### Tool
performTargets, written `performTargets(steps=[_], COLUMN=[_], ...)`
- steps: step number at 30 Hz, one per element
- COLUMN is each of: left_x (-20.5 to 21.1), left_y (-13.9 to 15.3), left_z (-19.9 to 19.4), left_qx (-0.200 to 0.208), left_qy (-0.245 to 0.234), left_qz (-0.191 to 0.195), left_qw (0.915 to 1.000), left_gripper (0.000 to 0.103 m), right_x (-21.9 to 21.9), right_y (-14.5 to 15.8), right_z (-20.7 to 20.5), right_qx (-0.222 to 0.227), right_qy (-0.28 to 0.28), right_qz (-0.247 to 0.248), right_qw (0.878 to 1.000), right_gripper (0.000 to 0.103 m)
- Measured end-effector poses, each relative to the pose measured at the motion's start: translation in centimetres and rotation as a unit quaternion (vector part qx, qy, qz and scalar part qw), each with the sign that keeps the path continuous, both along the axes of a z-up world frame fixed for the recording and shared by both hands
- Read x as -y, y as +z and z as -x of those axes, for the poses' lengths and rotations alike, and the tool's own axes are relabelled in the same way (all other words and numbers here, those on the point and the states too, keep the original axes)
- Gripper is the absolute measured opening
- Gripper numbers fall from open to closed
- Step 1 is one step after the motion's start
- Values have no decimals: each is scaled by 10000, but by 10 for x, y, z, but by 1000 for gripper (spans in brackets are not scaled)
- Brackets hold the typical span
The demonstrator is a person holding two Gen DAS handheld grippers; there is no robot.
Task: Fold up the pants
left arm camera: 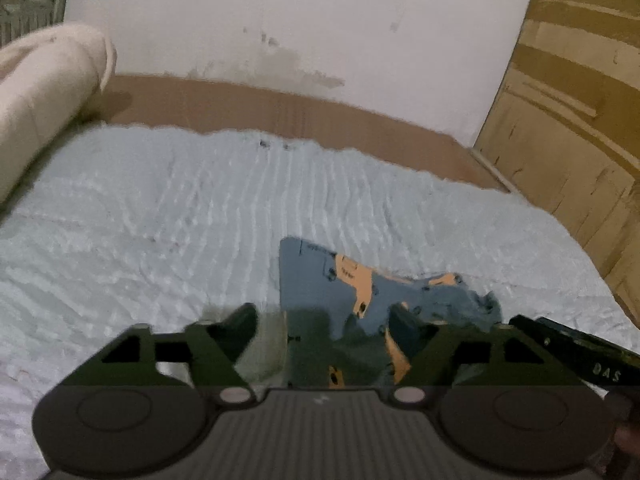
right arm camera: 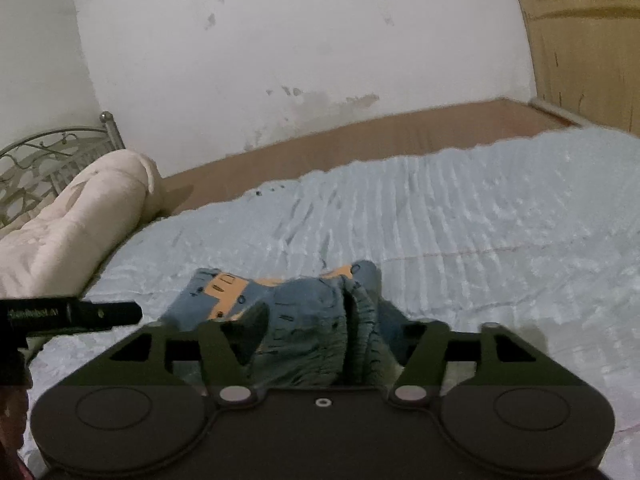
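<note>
The pants (left arm camera: 320, 276), blue with orange patches, lie bunched in a small folded heap on a pale blue bedspread (left arm camera: 160, 220). My left gripper (left arm camera: 322, 314) hovers just in front of them, open, with its jaws wide apart. The cloth's left edge sits inside the gap and neither pad presses on it. In the right wrist view the pants (right arm camera: 304, 300) show their gathered waistband. My right gripper (right arm camera: 340, 320) is open around that bunched part, and its fingers do not squeeze the cloth.
A rolled cream blanket (left arm camera: 44, 100) lies at the bed's left, by a metal headboard (right arm camera: 40, 160). Bare brown mattress (left arm camera: 280, 108) runs along a white wall. A wooden wardrobe (left arm camera: 568, 120) stands at the right. The bedspread (right arm camera: 480, 240) stretches wide beyond the pants.
</note>
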State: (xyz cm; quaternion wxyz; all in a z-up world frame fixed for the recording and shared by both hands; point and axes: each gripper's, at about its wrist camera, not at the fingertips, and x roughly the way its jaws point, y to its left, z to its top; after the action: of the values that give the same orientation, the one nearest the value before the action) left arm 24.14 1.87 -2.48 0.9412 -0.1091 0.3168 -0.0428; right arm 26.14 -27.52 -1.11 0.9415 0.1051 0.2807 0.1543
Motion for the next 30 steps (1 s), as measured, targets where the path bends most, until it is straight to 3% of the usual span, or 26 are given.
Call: performTargets(steps=[5,8,18,30], left_x=[3,3,11,14], left_y=[27,38,33,-6], left_z=[38,64,148,198], left_qx=[504,791,1350,1042], left_qy=[23,43,20,22], left_qz=[-252,-343,-815,-906], left_qw=[9984,9963,9875,9904], left_gripper=[103,103,103,103], right_x=[-3,-4,-15,-17], right_y=[23,35,43,20], right_z=[39,65,151,209], right_qx=[413,694,1125,886], right_qy=[37,31,22,34], right_qz=[122,191,472,680], right_qw=[9991,9974,9925,9937], right_gripper=[93,102,102,102])
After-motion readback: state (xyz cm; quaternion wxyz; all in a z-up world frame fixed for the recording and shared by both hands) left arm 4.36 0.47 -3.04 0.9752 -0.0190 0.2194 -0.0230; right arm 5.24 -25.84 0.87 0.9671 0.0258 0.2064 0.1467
